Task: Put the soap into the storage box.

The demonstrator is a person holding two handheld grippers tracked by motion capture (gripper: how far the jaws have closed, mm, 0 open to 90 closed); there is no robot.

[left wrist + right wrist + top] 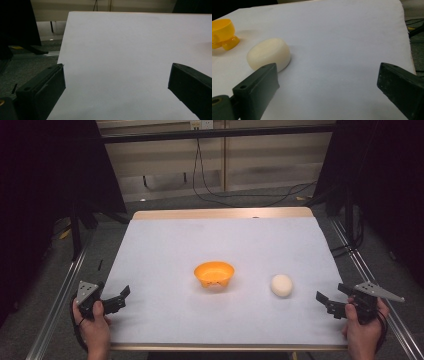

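We hold both tools at the near edge of the white-covered table [165, 250], each with its jaws spread wide and nothing between them. The left gripper [121, 296] sits at about 8 o'clock from the orange bowl [214, 274]; the right gripper [326, 301] sits at about 4 o'clock. The cream-white round piece [281, 285], perhaps a soap bar or dough bun, lies on the cloth at 3 o'clock from the bowl, apart from it and nearer our right tool.

We judge the step in hand to be reaching for that piece with the right gripper. To do it well, we should swing left, centre the piece between the jaws, come in low, and close gently across its flat sides.

The right gripper view shows the piece's puck-like shape and small feet under the bowl; the high view shows the spacing between them.
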